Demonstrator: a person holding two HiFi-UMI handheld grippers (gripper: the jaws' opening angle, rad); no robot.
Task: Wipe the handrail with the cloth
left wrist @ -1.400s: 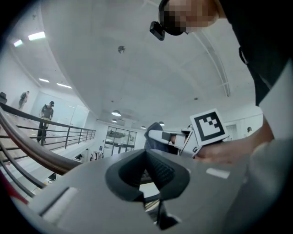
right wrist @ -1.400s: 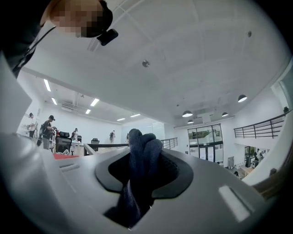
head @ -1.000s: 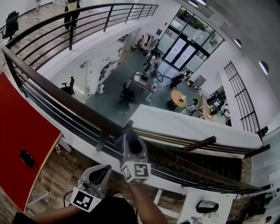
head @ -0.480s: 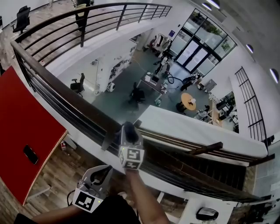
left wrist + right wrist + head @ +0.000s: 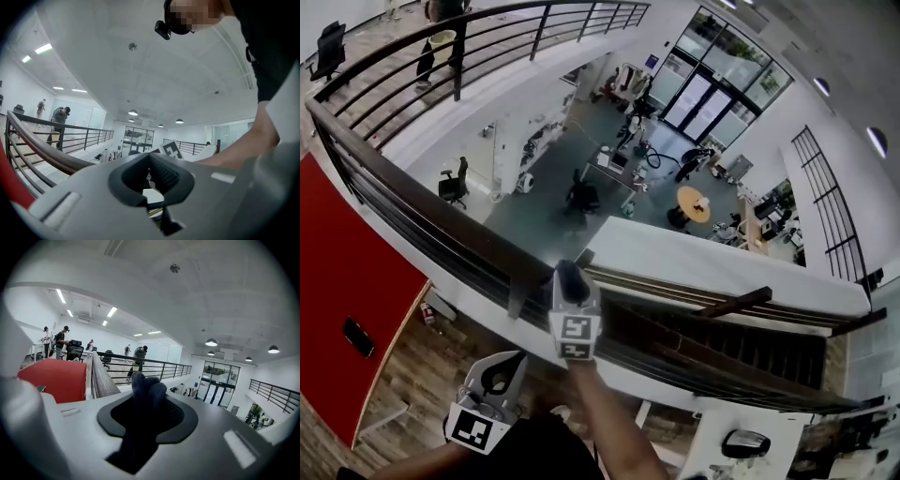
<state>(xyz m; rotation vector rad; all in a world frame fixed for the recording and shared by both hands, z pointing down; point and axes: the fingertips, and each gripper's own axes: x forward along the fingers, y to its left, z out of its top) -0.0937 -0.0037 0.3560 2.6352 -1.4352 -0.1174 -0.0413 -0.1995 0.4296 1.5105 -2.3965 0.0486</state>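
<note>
My right gripper (image 5: 570, 281) is clamped on the cloth (image 5: 145, 386) and holds it on the handrail (image 5: 431, 216) at centre, to wipe. My left gripper (image 5: 495, 375), jaws together and empty, is kept aside at lower left.

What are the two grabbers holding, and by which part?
The right gripper pinches the dark cloth by a bunched fold, a tuft poking past the jaws. The left gripper holds nothing.

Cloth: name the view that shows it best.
Right gripper view: the dark cloth sits bunched, close up, in the jaws of the right gripper. The head view shows only a dark tuft at the handrail. The left gripper view misses it.
</note>
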